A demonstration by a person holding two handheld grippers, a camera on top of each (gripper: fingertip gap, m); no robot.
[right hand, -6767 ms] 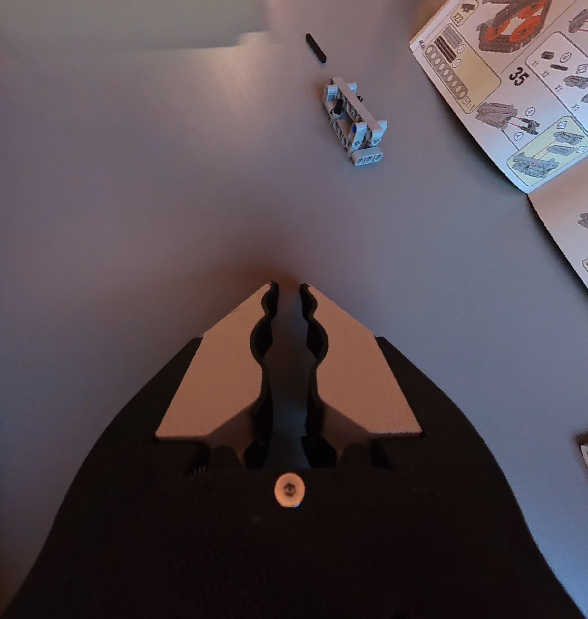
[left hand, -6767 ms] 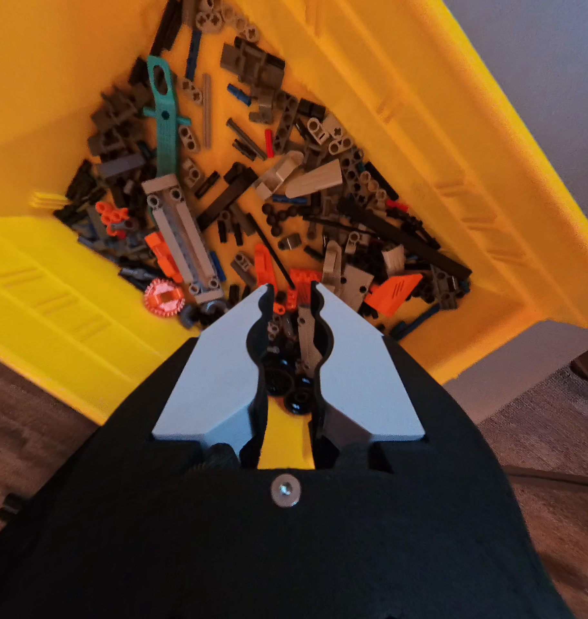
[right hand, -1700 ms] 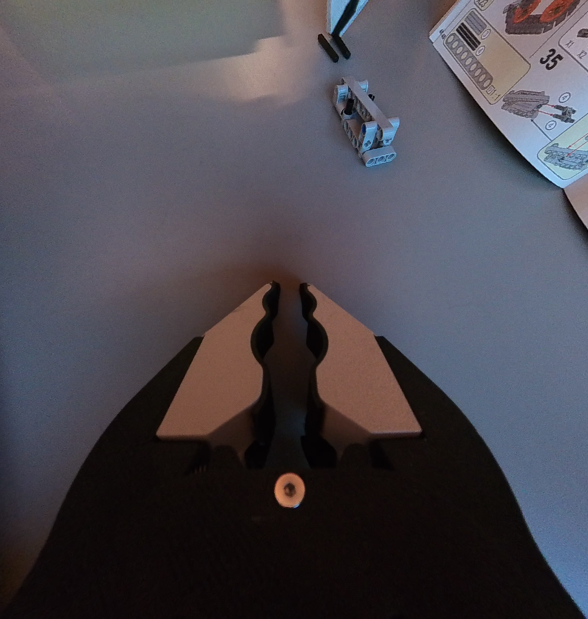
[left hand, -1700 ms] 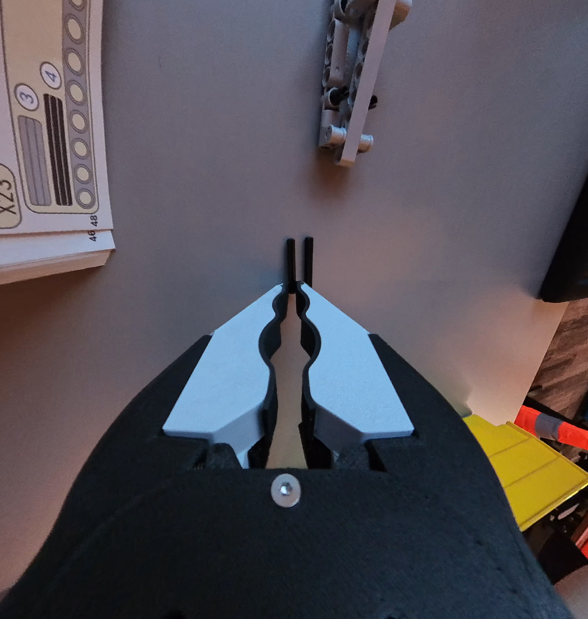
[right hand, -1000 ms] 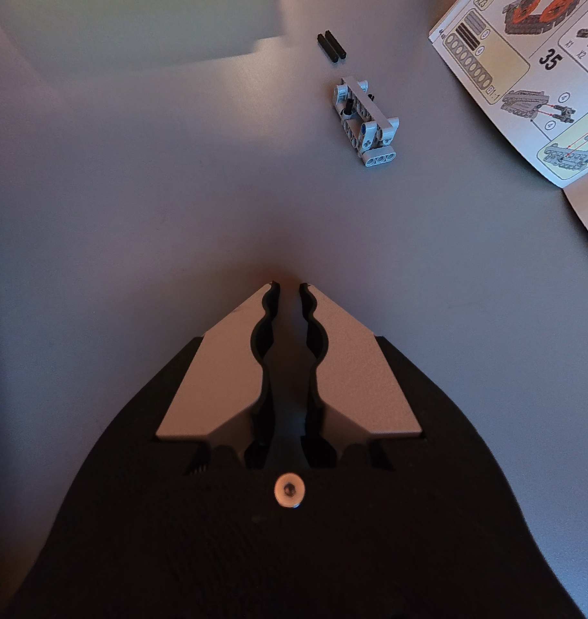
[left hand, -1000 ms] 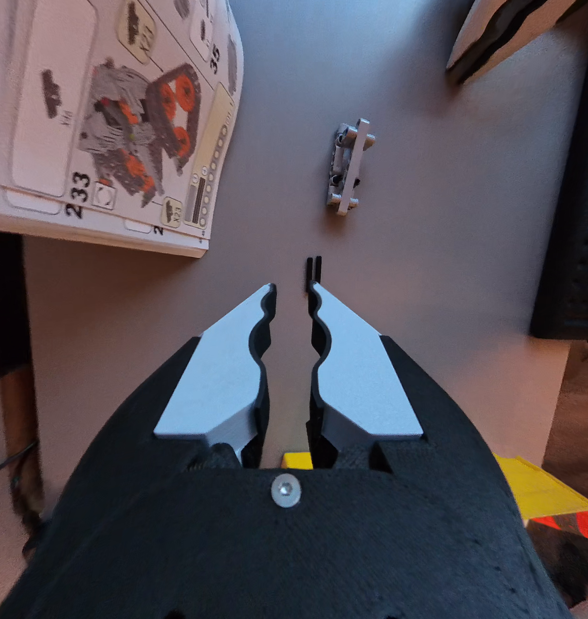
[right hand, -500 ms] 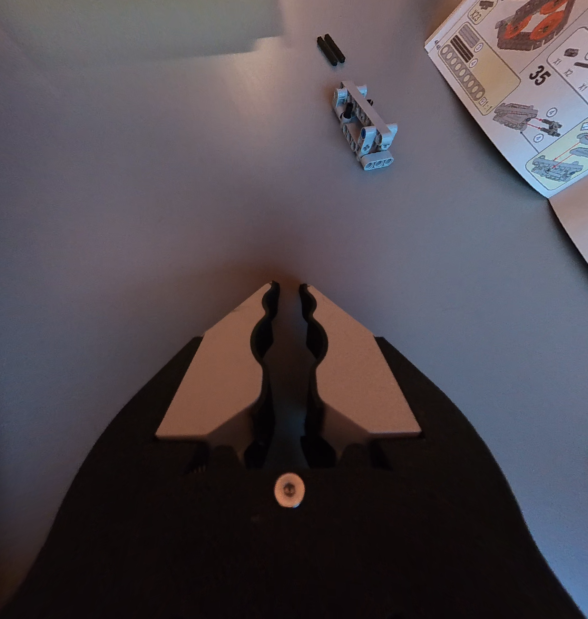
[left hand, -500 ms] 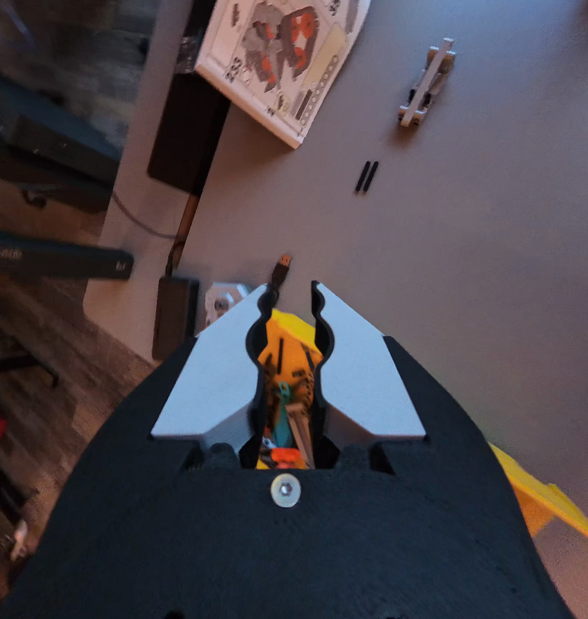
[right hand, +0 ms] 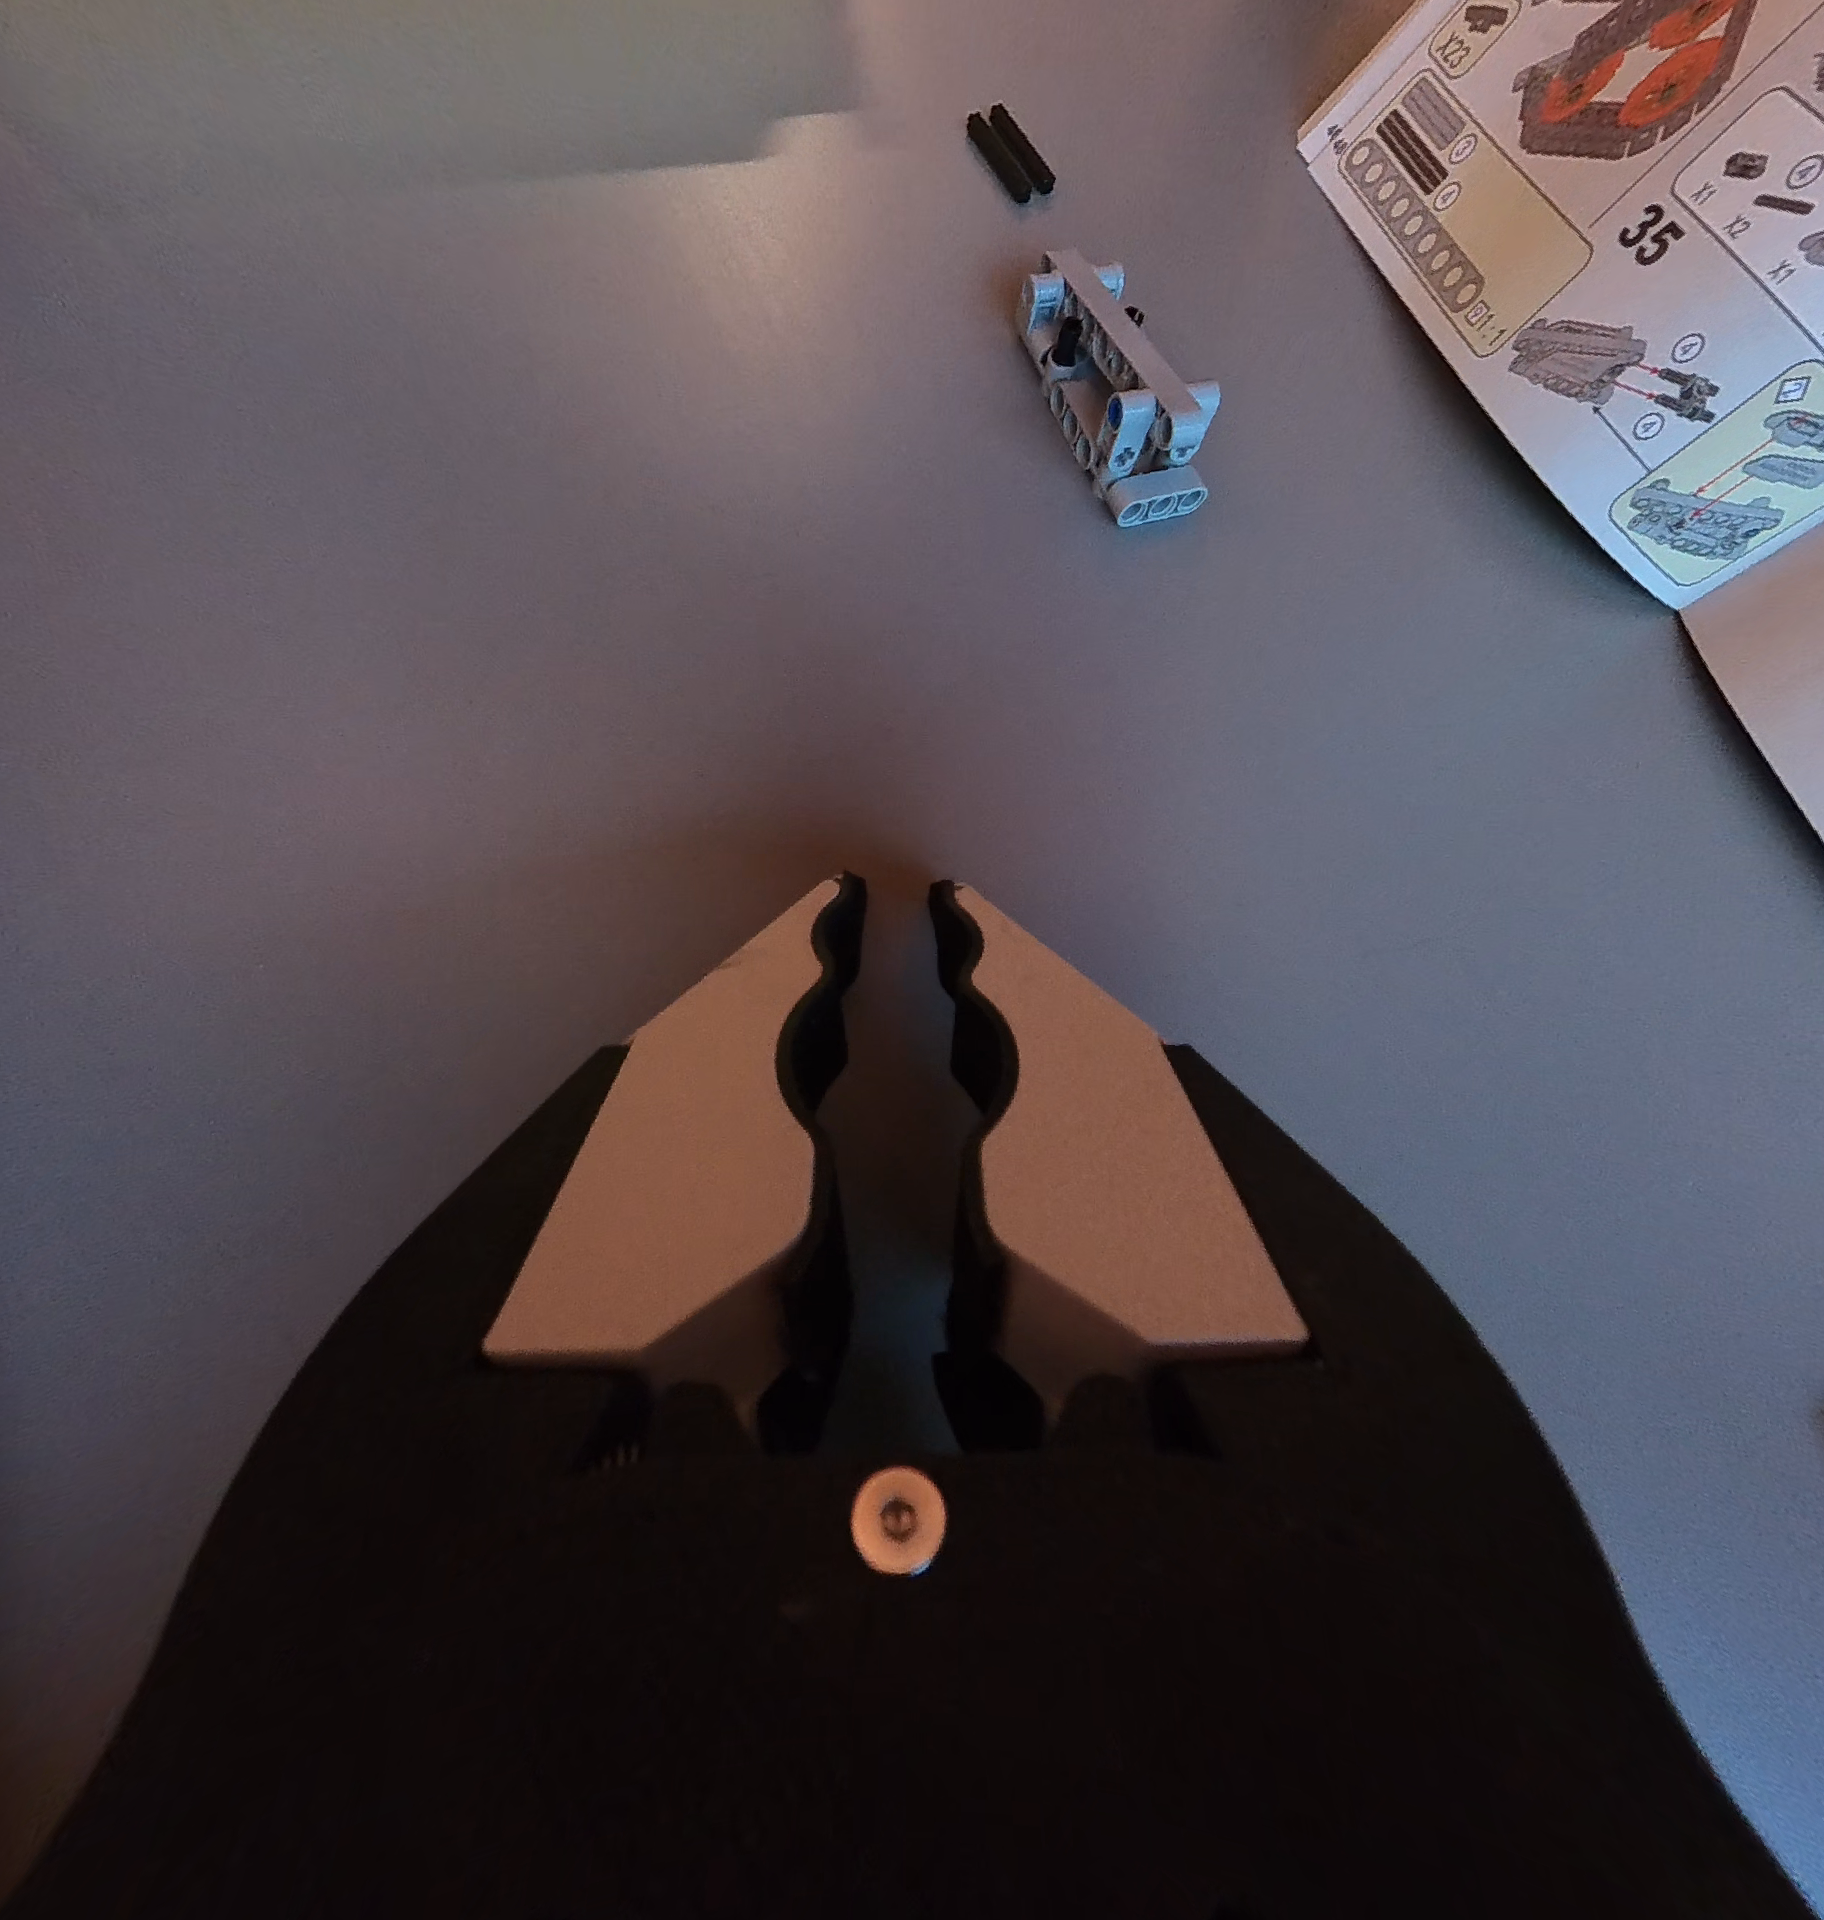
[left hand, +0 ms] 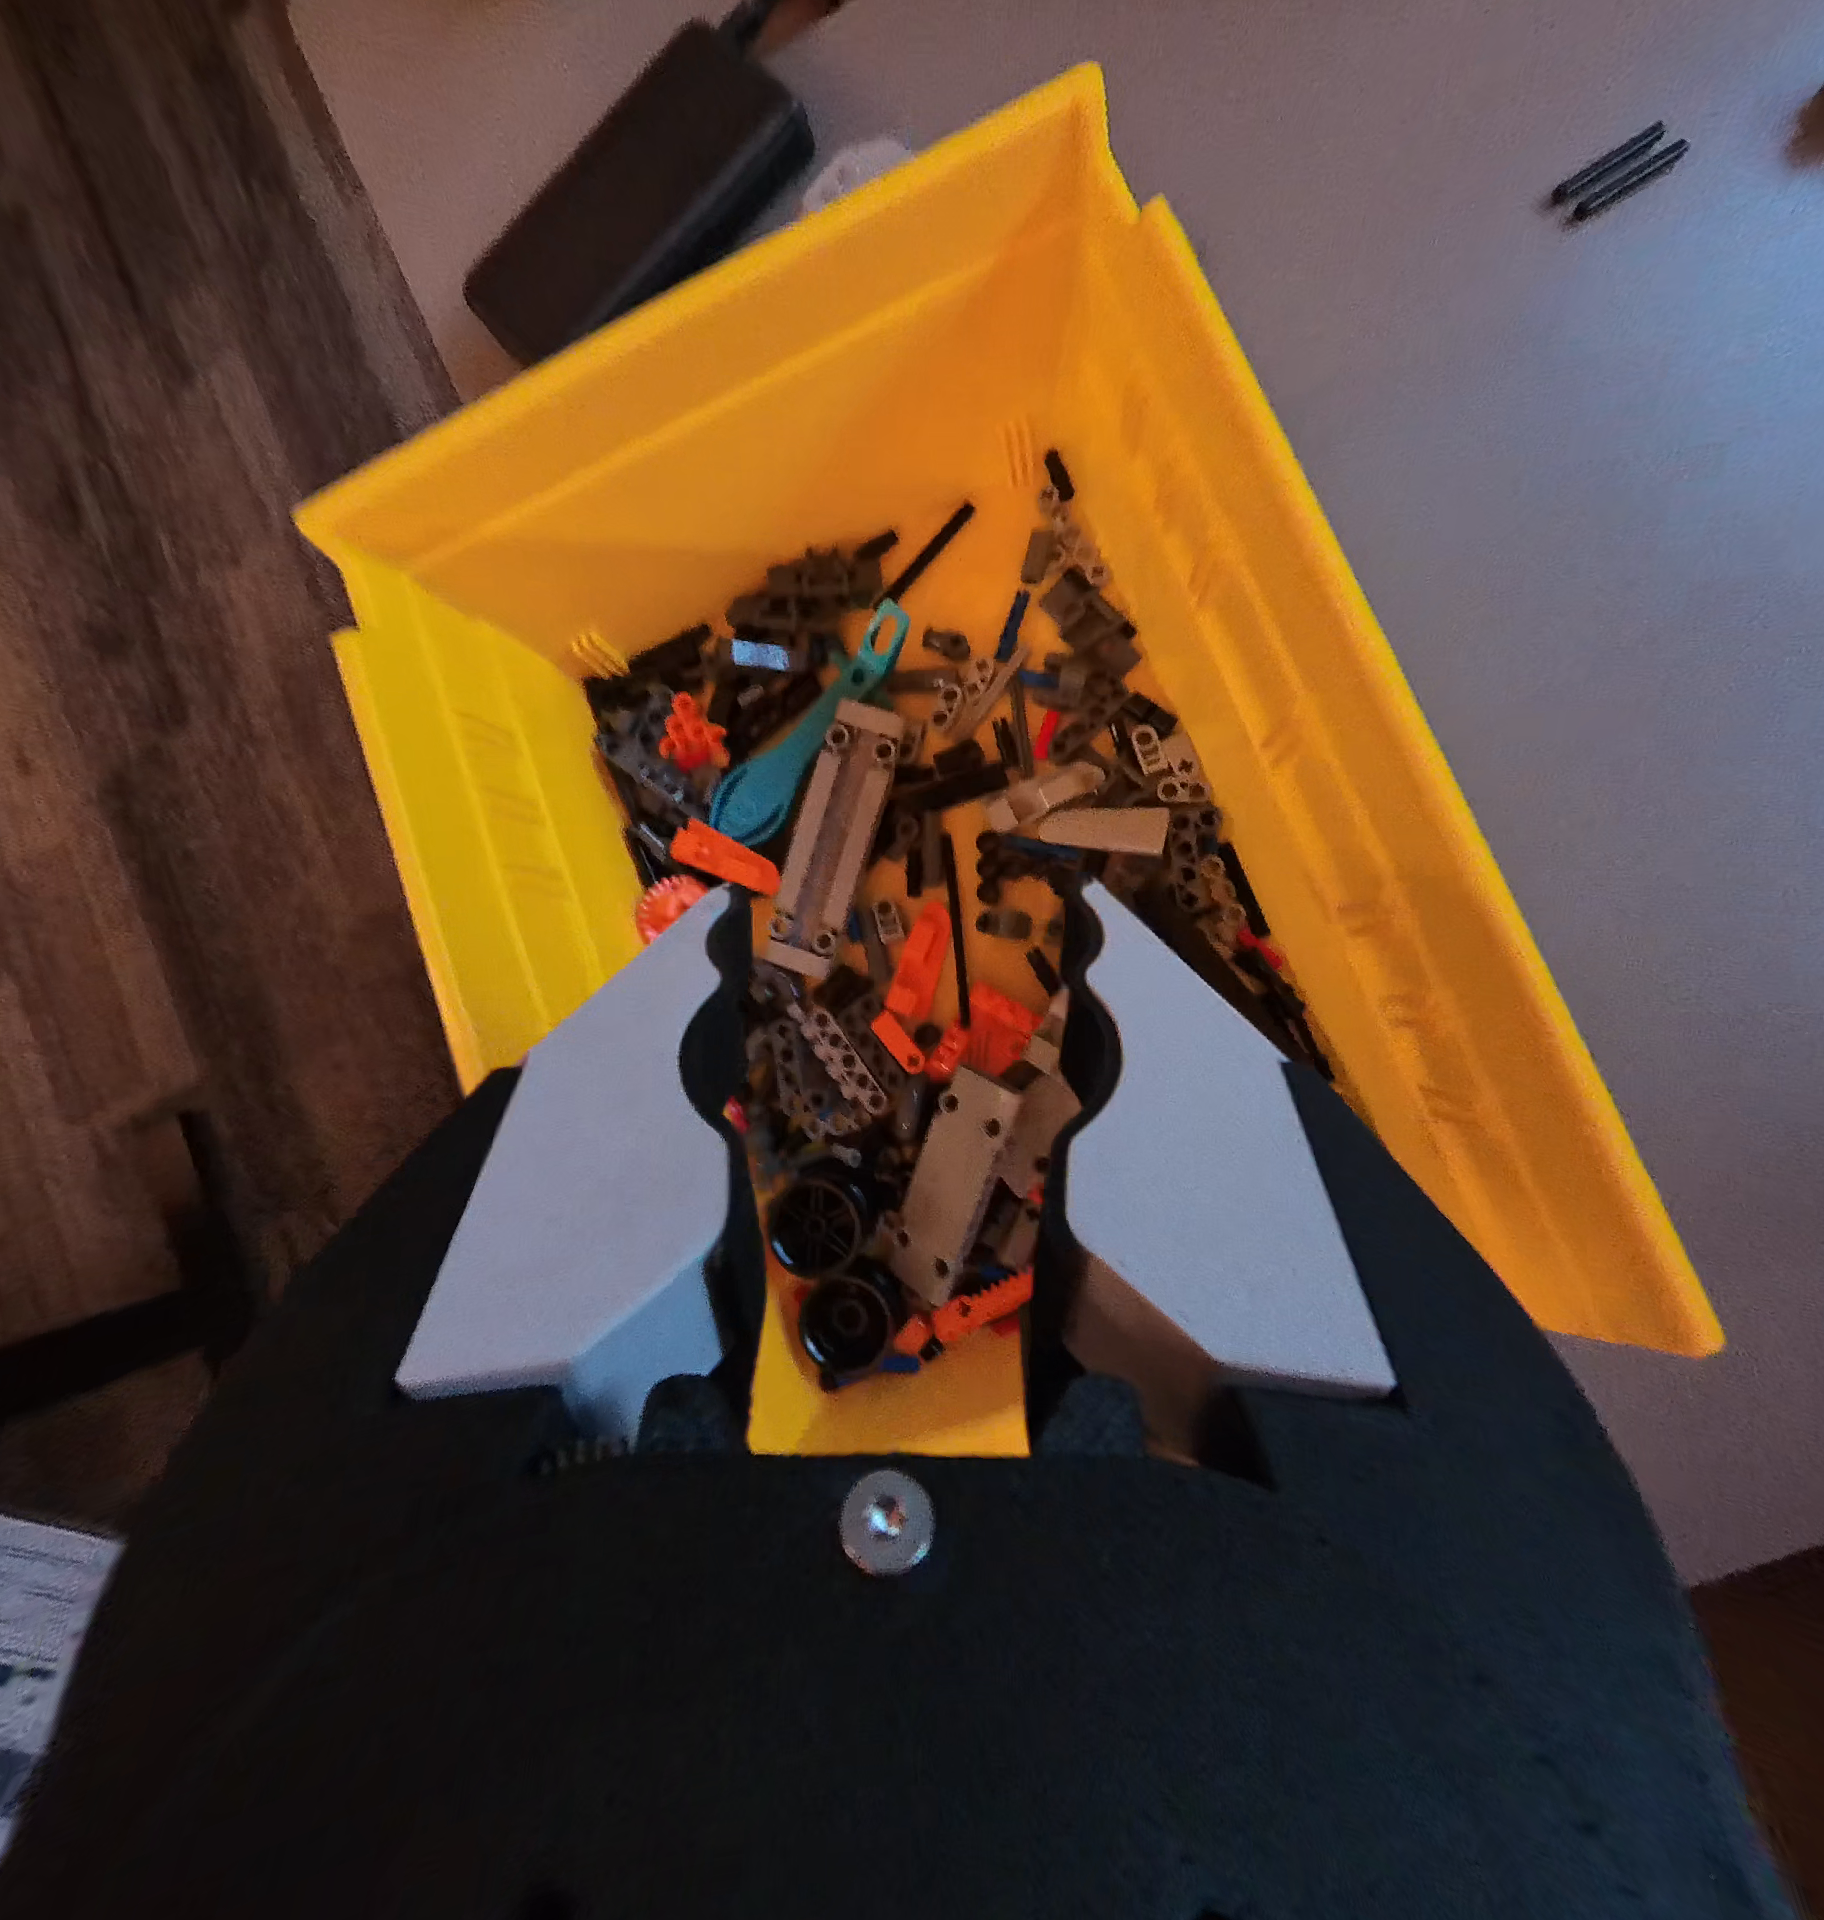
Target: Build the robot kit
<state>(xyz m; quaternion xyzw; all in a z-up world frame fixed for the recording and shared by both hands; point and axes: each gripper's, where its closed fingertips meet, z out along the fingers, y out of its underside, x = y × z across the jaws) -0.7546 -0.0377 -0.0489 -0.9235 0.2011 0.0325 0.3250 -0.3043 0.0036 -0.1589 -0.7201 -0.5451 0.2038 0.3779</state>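
Bin [left hand: 1251, 582] of loose parts [left hand: 887, 935] sits at surface [right hand: 472, 520] edge.
Two rods [right hand: 1009, 156] lie side by side just behind small assembly [right hand: 1116, 384]; booklet [right hand: 1614, 312] right of both, apart.

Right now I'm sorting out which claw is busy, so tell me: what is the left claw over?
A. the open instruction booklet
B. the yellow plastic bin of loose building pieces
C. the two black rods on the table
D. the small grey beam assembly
B: the left wrist view shows the left claw, jaws wide apart and empty, above the yellow plastic bin full of loose grey, black and orange building pieces.
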